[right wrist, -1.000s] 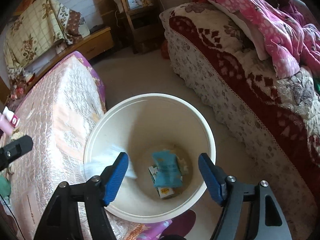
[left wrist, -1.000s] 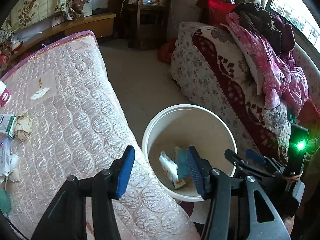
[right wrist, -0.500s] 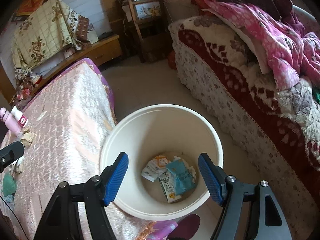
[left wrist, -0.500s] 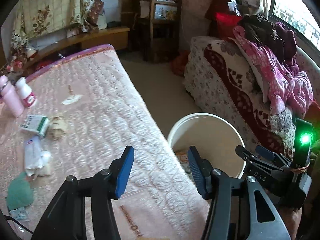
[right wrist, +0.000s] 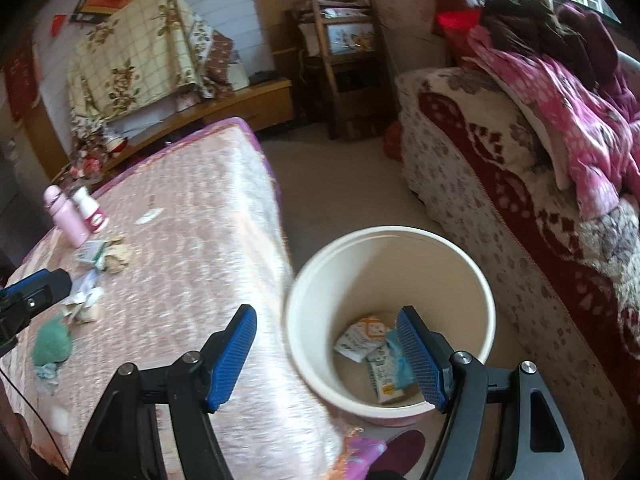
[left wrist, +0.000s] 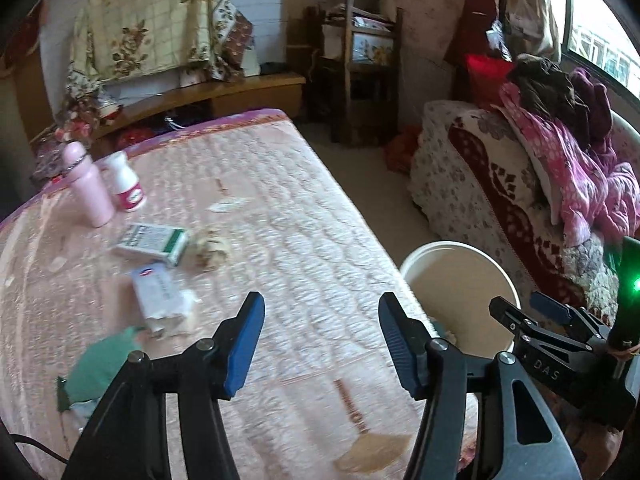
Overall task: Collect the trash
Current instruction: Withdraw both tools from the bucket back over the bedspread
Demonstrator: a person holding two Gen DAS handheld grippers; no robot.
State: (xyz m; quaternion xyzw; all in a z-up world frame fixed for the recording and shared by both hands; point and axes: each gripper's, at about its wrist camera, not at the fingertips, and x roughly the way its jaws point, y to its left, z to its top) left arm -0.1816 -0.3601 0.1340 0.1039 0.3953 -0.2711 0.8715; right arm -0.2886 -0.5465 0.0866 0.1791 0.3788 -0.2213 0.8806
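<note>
A white bin [right wrist: 460, 256] stands on the floor beside the pink quilted table [left wrist: 288, 216]; several wrappers [right wrist: 376, 344] lie in its bottom. On the table lie a green-white box [left wrist: 154, 242], a crumpled brown paper [left wrist: 210, 250], a white packet [left wrist: 160, 300] and a green wad [left wrist: 102, 368]. My left gripper [left wrist: 320, 340] is open and empty above the table's near part. My right gripper [right wrist: 326, 356] is open and empty above the table edge and the bin's rim; it also shows in the left wrist view [left wrist: 532, 312].
A pink bottle [left wrist: 88, 184] and a white bottle [left wrist: 126, 184] stand at the table's far left. A sofa [right wrist: 520, 200] with pink bedding lies right of the bin. A wooden chair [left wrist: 360, 64] and a low bench [left wrist: 224, 92] stand at the back.
Both grippers have swung left, away from over the bin toward the table. The trash on the table has come into fuller view. Both stay open and empty.
</note>
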